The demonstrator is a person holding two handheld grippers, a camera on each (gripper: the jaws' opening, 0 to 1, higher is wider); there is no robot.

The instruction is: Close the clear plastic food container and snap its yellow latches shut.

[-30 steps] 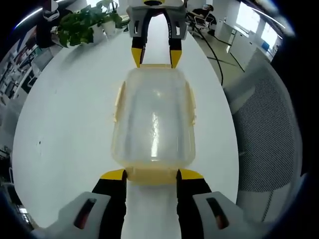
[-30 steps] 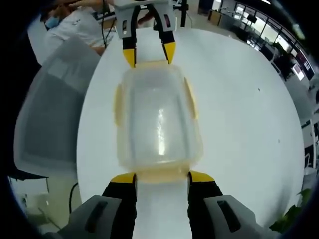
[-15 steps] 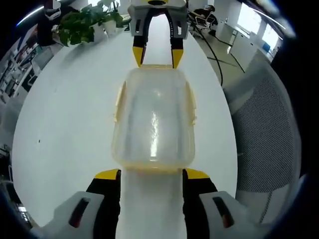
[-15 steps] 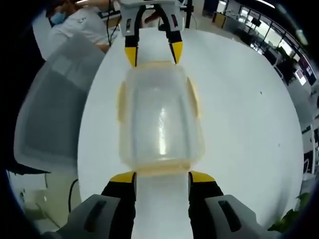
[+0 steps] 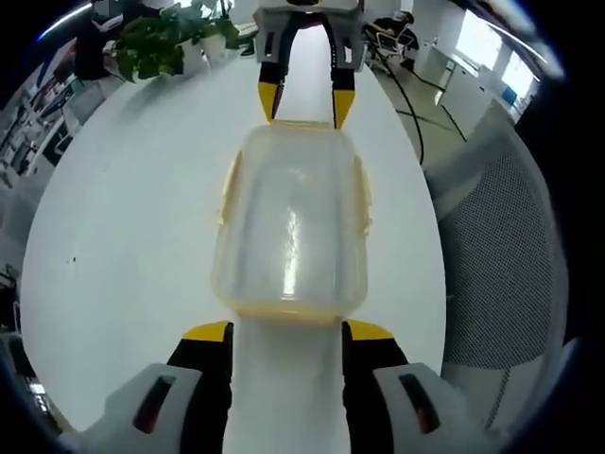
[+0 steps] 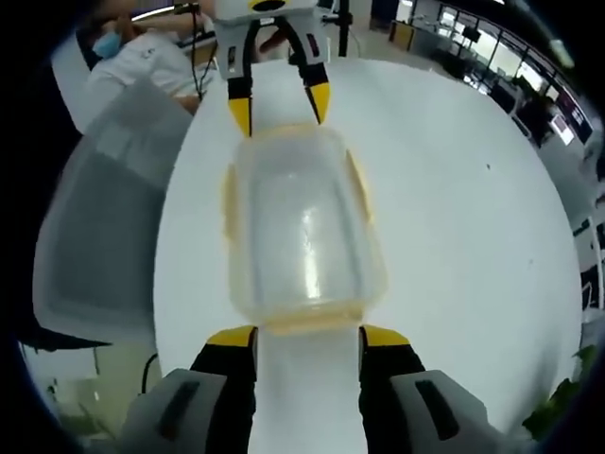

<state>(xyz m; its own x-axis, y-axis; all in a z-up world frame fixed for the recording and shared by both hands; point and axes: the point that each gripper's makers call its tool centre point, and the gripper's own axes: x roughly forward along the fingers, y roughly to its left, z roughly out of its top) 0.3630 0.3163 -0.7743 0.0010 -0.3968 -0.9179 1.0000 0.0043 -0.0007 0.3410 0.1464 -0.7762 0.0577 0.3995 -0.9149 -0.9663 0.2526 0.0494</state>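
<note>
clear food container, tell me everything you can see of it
The clear food container is a rounded rectangle of cloudy see-through plastic with its lid on and pale yellow latches along the sides. It sits flat on the white table, between the open left gripper and right gripper, neither touching it.

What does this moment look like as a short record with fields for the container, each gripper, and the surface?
container: clear plastic food container, lid on, yellow latches along its sides
left gripper: open, jaws at the container's near end
right gripper: open, jaws at the opposite end
surface: white table
nearby: mesh chair, potted plant
</note>
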